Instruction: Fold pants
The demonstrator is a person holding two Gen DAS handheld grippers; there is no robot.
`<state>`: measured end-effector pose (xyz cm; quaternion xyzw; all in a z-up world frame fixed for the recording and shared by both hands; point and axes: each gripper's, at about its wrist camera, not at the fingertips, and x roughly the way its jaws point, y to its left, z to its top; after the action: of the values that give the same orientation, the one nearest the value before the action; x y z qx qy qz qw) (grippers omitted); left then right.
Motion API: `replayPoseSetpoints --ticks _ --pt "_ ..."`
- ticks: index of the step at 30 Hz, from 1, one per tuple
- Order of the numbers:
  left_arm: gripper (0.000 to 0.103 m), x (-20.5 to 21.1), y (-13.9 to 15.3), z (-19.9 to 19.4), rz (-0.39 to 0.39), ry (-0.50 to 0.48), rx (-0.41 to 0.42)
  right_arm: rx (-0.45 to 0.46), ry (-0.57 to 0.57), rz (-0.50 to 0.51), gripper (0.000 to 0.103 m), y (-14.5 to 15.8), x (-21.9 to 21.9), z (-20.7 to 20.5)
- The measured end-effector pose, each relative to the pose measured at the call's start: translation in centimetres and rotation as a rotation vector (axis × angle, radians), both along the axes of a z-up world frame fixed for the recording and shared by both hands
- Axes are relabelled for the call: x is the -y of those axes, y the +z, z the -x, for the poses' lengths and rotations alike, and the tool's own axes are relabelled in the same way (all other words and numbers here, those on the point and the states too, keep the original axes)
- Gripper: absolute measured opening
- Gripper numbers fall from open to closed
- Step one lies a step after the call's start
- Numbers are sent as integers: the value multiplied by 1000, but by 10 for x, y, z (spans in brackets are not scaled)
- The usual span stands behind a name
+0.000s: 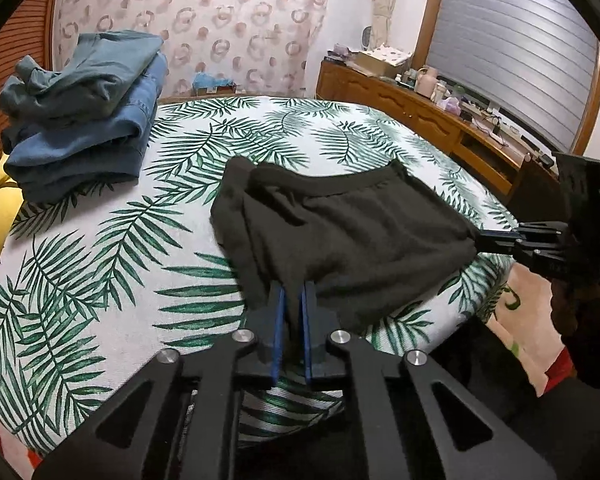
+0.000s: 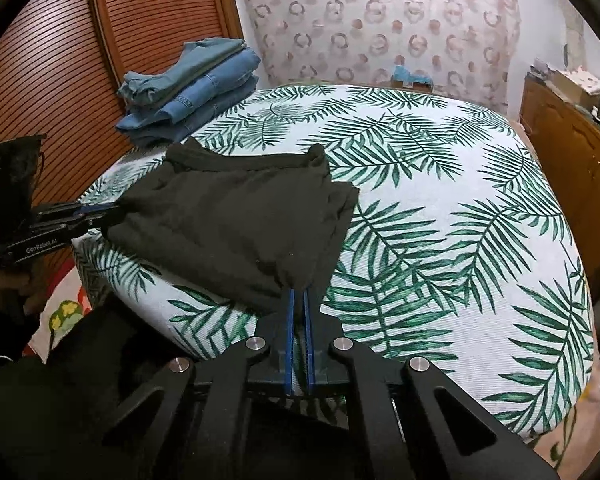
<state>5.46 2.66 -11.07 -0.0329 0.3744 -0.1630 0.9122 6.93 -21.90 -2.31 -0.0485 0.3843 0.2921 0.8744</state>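
Note:
Black pants point(image 1: 352, 228) lie folded in several layers on the leaf-print bed point(image 1: 112, 248), near its front edge. My left gripper point(image 1: 294, 292) is shut on the pants' near left corner. My right gripper point(image 2: 299, 294) is shut on the near right corner of the pants point(image 2: 236, 220). Each gripper shows in the other's view: the right one point(image 1: 484, 240) at the pants' right end, the left one point(image 2: 108, 212) at their left end. The near edge of the pants is lifted and stretched between them.
A stack of folded blue jeans point(image 1: 84, 116) sits at the bed's far left corner, also in the right wrist view point(image 2: 188, 92). A wooden louvred wardrobe point(image 2: 60, 60) stands to the left. A cluttered wooden sideboard point(image 1: 420, 108) runs along the right.

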Motion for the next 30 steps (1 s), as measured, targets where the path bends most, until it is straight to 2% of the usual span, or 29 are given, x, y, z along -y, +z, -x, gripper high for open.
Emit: replayPoseSetpoints --ticks 2,4,7,9,16,17,18,19,20,22,26,30 --pt "16 2 4 -2 -17 8 6 6 2 -14 4 5 1 0" --pt "24 3 6 -4 -26 15 12 25 -2 -15 9 10 0 -1" --pt "25 4 5 -14 -11 20 5 41 -4 -6 12 13 -8 -9" --pt "25 5 4 -25 -10 27 -2 36 -11 3 19 11 -14 -19" --pt "25 5 1 -46 -35 30 -9 -4 -51 -2 20 -5 -29 -53" --pt "24 4 0 -49 -41 35 -15 -13 -46 -2 20 -7 -31 -54" --pt "20 3 -1 -51 -43 33 -16 -19 -33 3 20 -8 -33 -54" --pt "14 3 -2 -51 -42 25 -14 -3 -30 9 15 -8 -34 -53" --pt "11 4 -3 -51 -43 15 -12 2 -26 10 6 -7 -33 -51" --pt "6 2 -3 -51 -48 20 -2 13 -35 11 5 -6 -30 -51" --pt "6 -13 5 -49 -23 102 38 30 -64 28 4 -5 -24 -49" --pt "6 -19 12 -46 -18 89 42 29 -53 22 4 -3 -28 -45"
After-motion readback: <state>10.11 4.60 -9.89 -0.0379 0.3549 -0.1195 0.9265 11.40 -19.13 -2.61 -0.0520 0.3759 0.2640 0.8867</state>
